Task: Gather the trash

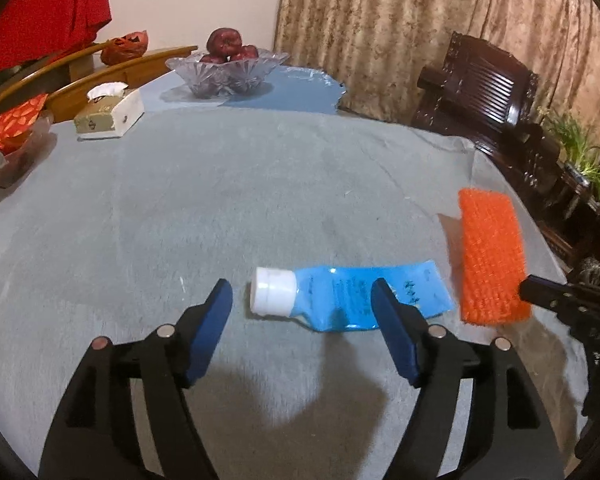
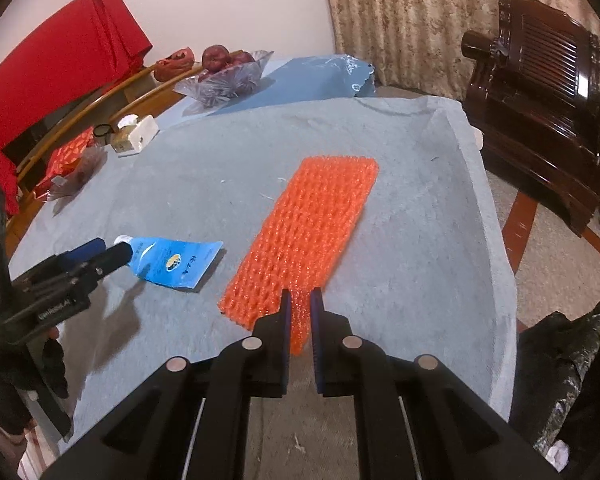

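A squeezed blue tube (image 1: pixel 340 296) with a white cap lies on the grey cloth (image 1: pixel 220 200). My left gripper (image 1: pixel 300 292) stands open over it, one finger past the cap and the other over the tube's flat body, and the pads do not press it. To the right, an orange foam net (image 1: pixel 492 260) is lifted at its near end. In the right wrist view my right gripper (image 2: pixel 300 298) is shut on that orange foam net (image 2: pixel 312 232), which stretches away across the cloth. The tube (image 2: pixel 176 264) and the left gripper (image 2: pixel 110 251) show at the left.
A tissue box (image 1: pixel 112 114), a glass bowl of apples (image 1: pixel 228 72) and a dish with a red packet (image 1: pixel 8 136) stand at the far left of the table. A dark wooden chair (image 1: pixel 488 92) stands beyond the table's right edge.
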A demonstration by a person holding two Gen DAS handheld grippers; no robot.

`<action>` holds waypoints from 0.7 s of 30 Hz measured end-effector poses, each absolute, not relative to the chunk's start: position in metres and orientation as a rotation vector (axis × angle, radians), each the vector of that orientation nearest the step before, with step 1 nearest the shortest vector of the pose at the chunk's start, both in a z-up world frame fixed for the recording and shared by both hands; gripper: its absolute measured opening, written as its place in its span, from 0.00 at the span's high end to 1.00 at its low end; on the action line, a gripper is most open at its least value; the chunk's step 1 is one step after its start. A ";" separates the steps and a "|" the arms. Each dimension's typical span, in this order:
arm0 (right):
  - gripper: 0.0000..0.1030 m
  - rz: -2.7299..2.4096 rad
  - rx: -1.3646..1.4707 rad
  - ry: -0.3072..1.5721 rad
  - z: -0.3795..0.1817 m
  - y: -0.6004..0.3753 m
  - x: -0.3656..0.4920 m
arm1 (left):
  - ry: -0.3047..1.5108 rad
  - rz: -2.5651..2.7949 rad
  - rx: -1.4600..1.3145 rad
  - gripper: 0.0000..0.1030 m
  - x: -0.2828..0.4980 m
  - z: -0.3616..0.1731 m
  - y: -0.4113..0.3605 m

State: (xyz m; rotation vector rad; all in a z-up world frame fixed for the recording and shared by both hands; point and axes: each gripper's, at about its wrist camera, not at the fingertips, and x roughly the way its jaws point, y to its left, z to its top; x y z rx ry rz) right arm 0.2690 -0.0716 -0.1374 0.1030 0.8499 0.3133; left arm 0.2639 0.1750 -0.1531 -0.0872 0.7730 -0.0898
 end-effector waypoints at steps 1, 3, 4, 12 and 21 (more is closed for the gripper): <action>0.91 0.314 0.104 0.849 -0.137 -0.073 0.268 | 0.779 -0.083 -0.093 0.32 0.264 -0.155 0.176; 0.91 0.312 0.102 0.847 -0.137 -0.074 0.267 | 0.791 -0.080 -0.126 0.43 0.266 -0.158 0.183; 0.91 0.311 0.101 0.846 -0.137 -0.074 0.267 | 0.792 -0.087 -0.139 0.47 0.267 -0.158 0.185; 0.91 0.305 0.107 0.854 -0.140 -0.077 0.264 | 0.803 -0.127 -0.128 0.70 0.260 -0.157 0.178; 0.91 0.297 0.114 0.851 -0.138 -0.079 0.258 | 0.813 -0.229 -0.109 0.66 0.234 -0.157 0.147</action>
